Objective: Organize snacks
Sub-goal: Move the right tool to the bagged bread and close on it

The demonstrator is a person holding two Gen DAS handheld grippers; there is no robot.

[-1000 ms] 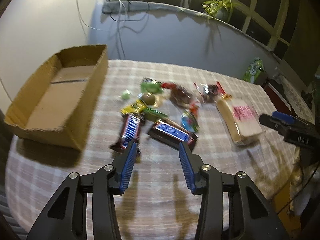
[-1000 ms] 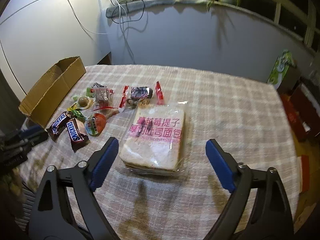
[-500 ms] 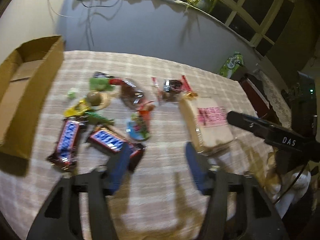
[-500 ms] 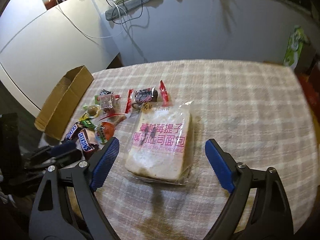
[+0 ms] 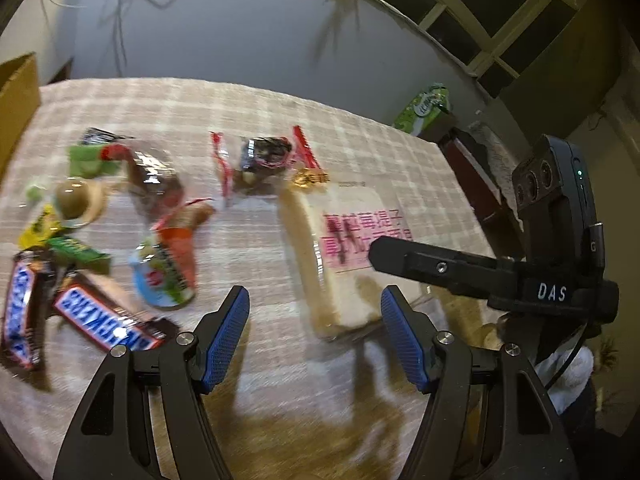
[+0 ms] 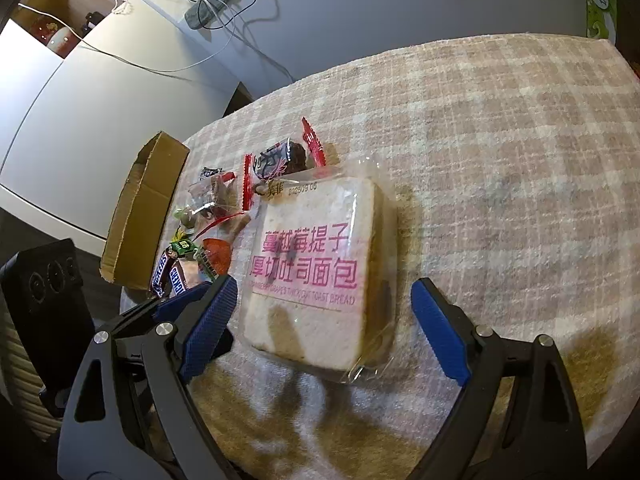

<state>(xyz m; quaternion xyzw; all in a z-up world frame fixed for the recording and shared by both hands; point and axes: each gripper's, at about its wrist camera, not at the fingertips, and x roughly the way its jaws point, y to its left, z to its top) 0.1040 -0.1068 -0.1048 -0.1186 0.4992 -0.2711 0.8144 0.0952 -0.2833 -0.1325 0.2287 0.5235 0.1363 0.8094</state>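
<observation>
Hovering 2 claws over the bagged toast bread (image 6: 316, 268)

We see our right claw (image 6: 320, 320) wide around it, untouching; left claw (image 5: 316, 334) wide, empty, beside it on the counter (image 6: 500, 140).

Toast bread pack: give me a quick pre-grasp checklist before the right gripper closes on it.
1. Right gripper open, nothing held: ok.
2. Toast bread pack sits between its fingers, pads not touching: ok.
3. Pack lies flat on the tablecloth: ok.
4. Left gripper clear of the pack: not ok, it is open and empty but close beside it.
5. Cardboard box open: ok.
6. Box empty: cannot tell.
</observation>
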